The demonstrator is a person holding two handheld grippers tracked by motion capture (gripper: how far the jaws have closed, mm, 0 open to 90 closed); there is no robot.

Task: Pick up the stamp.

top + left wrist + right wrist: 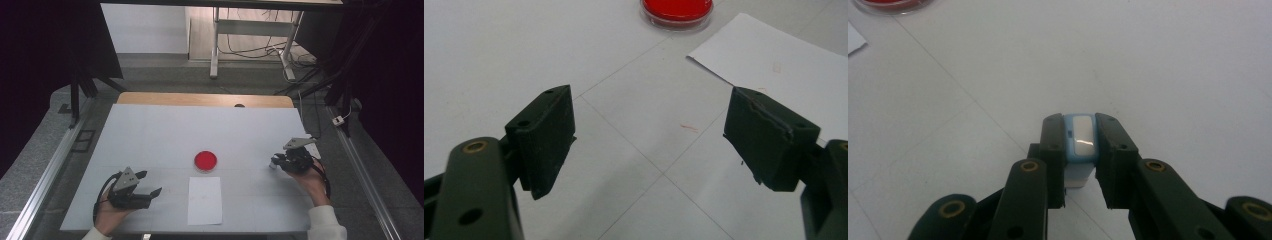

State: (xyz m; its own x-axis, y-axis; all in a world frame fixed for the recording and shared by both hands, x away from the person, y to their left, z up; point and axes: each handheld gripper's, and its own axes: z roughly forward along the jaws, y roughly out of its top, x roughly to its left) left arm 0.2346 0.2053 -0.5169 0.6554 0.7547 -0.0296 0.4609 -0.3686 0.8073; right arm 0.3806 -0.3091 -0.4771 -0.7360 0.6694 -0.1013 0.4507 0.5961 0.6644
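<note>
Jaws of your right gripper [1080, 160] are clenched on a small light-blue and white rectangular block [1081, 145], low centre of frame, lifted for carrying; your left gripper [649, 145] gapes, probably readied for the round red-filled clear dish [676, 11] at top.

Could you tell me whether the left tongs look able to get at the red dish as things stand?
Probably yes: the left tongs are open, and bare table lies between them and the red dish.

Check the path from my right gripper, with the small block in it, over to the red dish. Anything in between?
Nothing visible: bare white table lies between the right gripper, shut on the small blue-and-white block, and the red dish.
</note>
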